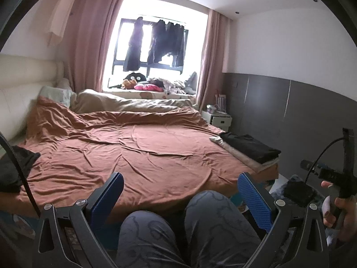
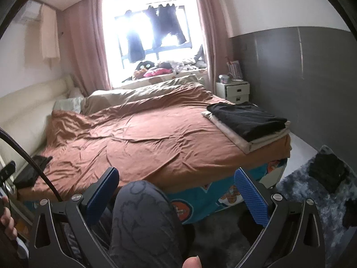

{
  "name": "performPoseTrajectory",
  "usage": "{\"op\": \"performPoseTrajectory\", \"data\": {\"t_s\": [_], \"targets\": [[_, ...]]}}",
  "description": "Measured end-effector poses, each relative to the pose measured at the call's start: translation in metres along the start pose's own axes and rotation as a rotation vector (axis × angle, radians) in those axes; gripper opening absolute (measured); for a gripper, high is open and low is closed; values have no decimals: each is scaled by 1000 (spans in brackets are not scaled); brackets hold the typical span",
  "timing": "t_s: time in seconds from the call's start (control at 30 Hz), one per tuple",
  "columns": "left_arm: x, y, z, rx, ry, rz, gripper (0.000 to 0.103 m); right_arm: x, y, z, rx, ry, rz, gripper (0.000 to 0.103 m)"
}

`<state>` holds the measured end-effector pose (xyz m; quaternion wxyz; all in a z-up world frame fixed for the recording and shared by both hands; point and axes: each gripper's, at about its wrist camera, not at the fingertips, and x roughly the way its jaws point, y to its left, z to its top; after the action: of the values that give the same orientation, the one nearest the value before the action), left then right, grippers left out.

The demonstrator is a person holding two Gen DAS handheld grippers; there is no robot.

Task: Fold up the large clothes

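Seated at the foot of a bed (image 1: 138, 147) spread with a rumpled rust-brown cover, a person holds the left gripper (image 1: 180, 187) and right gripper (image 2: 176, 183) above patterned knees, both sets of blue-padded jaws spread wide and gripping nothing. A folded black garment (image 2: 247, 118) lies flat on a pale folded cloth (image 2: 252, 141) at the bed's right corner, well apart from both grippers. Only the right wrist view shows the bed's cartoon-print side (image 2: 207, 198) and a shaggy grey rug (image 2: 312, 192); the left shows another dark garment (image 1: 13, 167) at the bed's left edge.
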<state>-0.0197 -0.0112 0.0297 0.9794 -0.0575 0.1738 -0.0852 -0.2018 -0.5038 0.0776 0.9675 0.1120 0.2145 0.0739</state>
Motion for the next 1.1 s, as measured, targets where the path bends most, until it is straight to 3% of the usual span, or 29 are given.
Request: {"op": "performPoseTrajectory", "data": {"t_s": [0.7,1.1], "targets": [[-8,-2,-2,15,-29,69,103,6,20,-21,9,-14,6,103],[-15,-3,-2,31,-37,72,103,1,26,-22,2,-24,4,103]]}}
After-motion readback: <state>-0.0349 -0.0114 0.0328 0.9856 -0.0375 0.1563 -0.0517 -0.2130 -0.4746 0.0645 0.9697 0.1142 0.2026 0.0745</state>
